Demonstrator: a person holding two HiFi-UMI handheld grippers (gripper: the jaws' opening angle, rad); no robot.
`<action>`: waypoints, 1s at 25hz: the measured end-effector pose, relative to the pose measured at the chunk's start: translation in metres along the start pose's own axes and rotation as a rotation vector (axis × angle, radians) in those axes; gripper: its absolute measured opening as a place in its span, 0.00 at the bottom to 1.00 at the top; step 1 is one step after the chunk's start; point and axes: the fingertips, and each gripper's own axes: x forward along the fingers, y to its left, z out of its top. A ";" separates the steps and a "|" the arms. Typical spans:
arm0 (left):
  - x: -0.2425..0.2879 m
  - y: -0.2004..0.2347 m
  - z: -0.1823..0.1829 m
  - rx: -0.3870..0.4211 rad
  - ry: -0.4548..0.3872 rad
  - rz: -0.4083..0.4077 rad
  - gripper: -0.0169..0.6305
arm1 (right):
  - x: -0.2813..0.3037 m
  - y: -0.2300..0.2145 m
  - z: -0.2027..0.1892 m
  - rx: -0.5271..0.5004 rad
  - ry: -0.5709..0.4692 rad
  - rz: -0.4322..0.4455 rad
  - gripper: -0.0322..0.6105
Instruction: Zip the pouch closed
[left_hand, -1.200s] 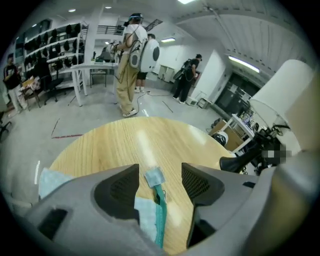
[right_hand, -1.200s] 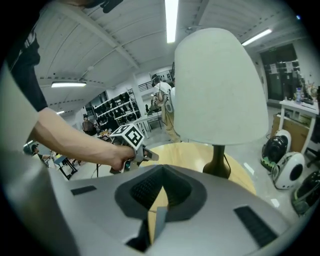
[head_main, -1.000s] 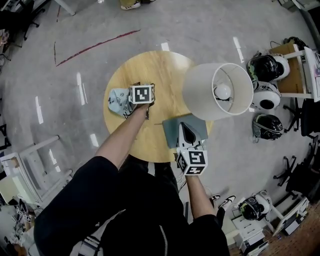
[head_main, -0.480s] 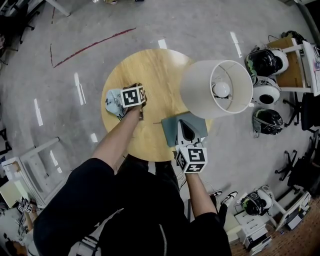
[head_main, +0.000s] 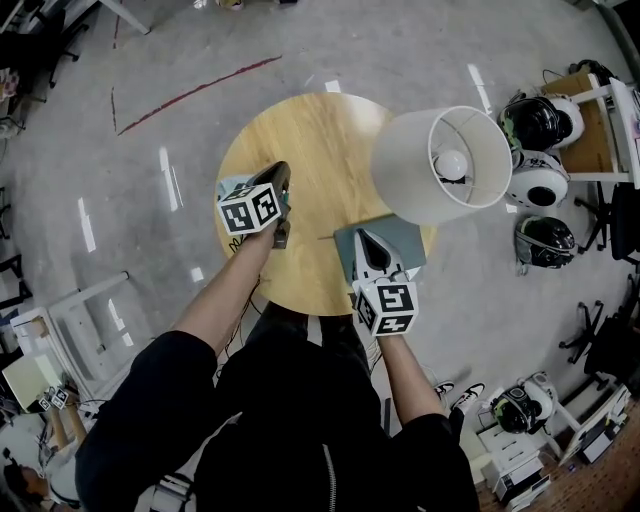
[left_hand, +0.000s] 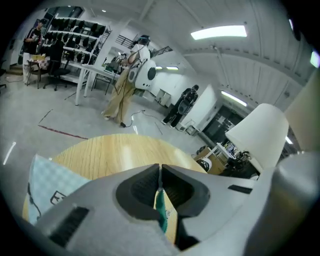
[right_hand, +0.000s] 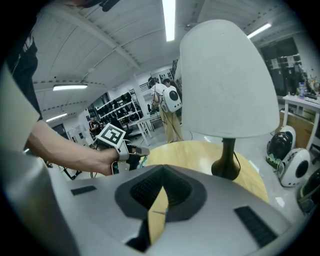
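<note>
Left gripper (left_hand: 159, 170) rose since earlier, jaws closing, clamped on green tab (left_hand: 160, 210) | right gripper (right_hand: 161, 172) jaws together, empty | we count one pouch (left_hand: 47, 180), one lamp (head_main: 440, 165)

This is a big lab or workshop room, not a home. The floor (head_main: 400, 50) is bare, grey and shiny with a red line (head_main: 195, 90) marked on it, and long strip lights (left_hand: 218, 32) run along the ceiling. Around the round wooden desk (head_main: 320, 140) with its lamp (head_main: 420, 170) there are racks of helmets (head_main: 535, 125), shelves full of dark gear (left_hand: 75, 27), white work tables (left_hand: 97, 72) and office chairs (left_hand: 60, 75).
</note>
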 end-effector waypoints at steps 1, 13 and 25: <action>-0.006 -0.004 0.005 0.006 -0.019 -0.017 0.05 | 0.000 0.003 0.001 -0.005 -0.002 0.009 0.06; -0.099 -0.040 0.067 0.105 -0.205 -0.147 0.05 | -0.010 0.054 0.030 -0.076 -0.070 0.135 0.06; -0.177 -0.090 0.098 0.143 -0.365 -0.249 0.05 | -0.044 0.091 0.057 -0.166 -0.121 0.248 0.06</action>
